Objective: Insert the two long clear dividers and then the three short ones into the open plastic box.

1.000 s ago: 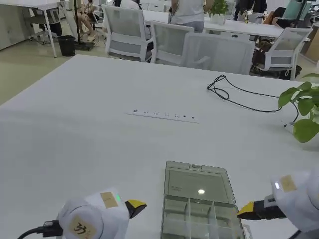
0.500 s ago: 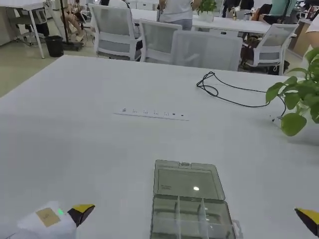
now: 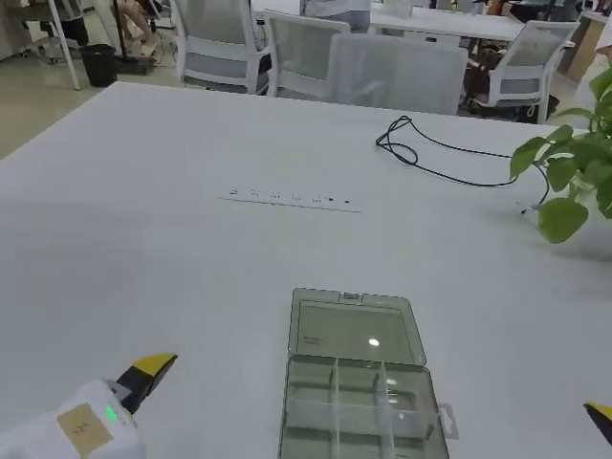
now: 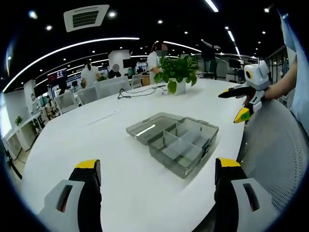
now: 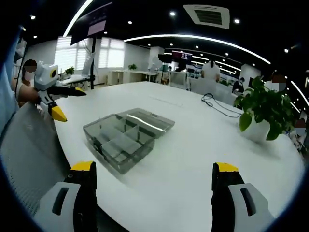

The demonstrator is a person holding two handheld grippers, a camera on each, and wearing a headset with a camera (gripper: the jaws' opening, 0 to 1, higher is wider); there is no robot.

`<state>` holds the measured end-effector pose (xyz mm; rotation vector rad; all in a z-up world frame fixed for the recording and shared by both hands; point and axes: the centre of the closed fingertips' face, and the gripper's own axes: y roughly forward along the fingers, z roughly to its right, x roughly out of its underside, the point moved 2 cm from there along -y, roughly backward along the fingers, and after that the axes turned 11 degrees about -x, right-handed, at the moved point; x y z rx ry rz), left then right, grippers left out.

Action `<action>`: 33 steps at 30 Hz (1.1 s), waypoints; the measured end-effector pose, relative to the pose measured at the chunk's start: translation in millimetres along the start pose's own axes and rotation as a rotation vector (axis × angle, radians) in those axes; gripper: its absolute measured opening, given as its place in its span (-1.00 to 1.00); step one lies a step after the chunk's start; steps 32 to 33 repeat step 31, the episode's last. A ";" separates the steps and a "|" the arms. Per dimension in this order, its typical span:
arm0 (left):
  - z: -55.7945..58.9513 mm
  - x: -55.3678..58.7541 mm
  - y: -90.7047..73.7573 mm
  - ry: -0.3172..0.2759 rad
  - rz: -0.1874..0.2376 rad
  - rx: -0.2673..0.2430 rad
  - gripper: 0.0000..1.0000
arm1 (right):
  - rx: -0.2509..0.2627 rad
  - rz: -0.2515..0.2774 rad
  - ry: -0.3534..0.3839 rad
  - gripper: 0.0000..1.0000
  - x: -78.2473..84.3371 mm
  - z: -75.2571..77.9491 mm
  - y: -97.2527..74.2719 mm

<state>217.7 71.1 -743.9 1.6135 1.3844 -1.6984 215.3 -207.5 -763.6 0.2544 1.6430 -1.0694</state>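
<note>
The clear plastic box (image 3: 359, 406) lies on the white table near its front edge, with its lid (image 3: 354, 327) folded open flat on the far side. Clear dividers (image 3: 334, 400) stand inside and split it into several compartments. My left gripper (image 3: 151, 371) is low at the left, well apart from the box, and open with nothing between its jaws. Its own view has the box (image 4: 176, 140) ahead of the wide-spread left gripper (image 4: 157, 166). My right gripper (image 3: 601, 419) sits at the far right edge, open and empty. In its own view the right gripper (image 5: 154, 166) faces the box (image 5: 120, 137).
A leafy plant (image 3: 574, 177) stands at the right. A black cable (image 3: 430, 158) loops on the far table. A flush socket strip (image 3: 287, 199) runs across the middle. Grey chairs (image 3: 392, 72) line the far edge.
Both grippers have drawn back and outward from the box, toward the lower corners of the head view. The head camera has shifted; the box has stayed put.
</note>
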 end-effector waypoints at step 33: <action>-0.5 3.2 4.5 0.015 -0.023 -0.011 1.00 | -0.072 -0.021 -0.045 0.98 4.1 -11.1 4.3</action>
